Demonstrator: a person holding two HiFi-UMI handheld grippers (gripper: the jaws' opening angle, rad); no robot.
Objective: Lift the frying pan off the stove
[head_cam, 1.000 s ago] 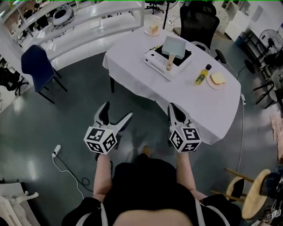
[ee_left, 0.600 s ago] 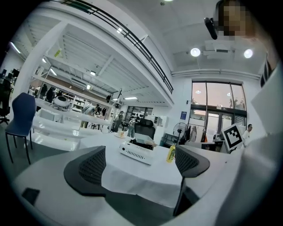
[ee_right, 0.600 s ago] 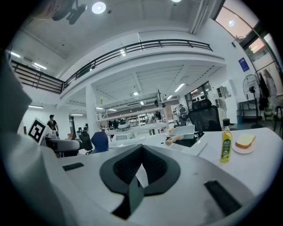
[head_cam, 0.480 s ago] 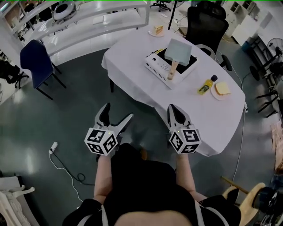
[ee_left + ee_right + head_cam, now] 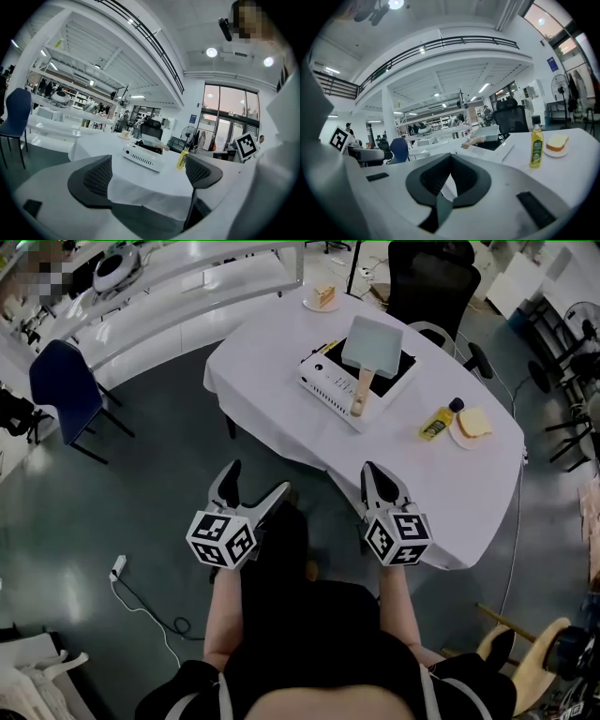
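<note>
A square grey frying pan (image 5: 372, 341) with a wooden handle (image 5: 358, 395) rests on a white stove (image 5: 330, 382) on the white-clothed table (image 5: 300, 442). Both grippers hang over the floor, short of the table's near edge and apart from the pan. My left gripper (image 5: 255, 482) is open with nothing between its jaws. My right gripper (image 5: 369, 471) is shut and empty. The left gripper view frames the stove (image 5: 143, 157) and pan (image 5: 152, 142) far off between the pads of the left gripper (image 5: 147, 176). In the right gripper view the pan (image 5: 486, 133) lies beyond the right gripper (image 5: 450, 176).
A yellow oil bottle (image 5: 438, 420) and a plate with bread (image 5: 472, 425) stand right of the stove. A plate with cake (image 5: 323, 296) sits at the table's far edge. A black office chair (image 5: 427, 282) is behind the table, a blue chair (image 5: 56, 381) to the left. A cable (image 5: 141, 601) lies on the floor.
The head view has shifted slightly, so the table sits a little further left in frame. Both grippers keep their places and states: left open, right shut.
</note>
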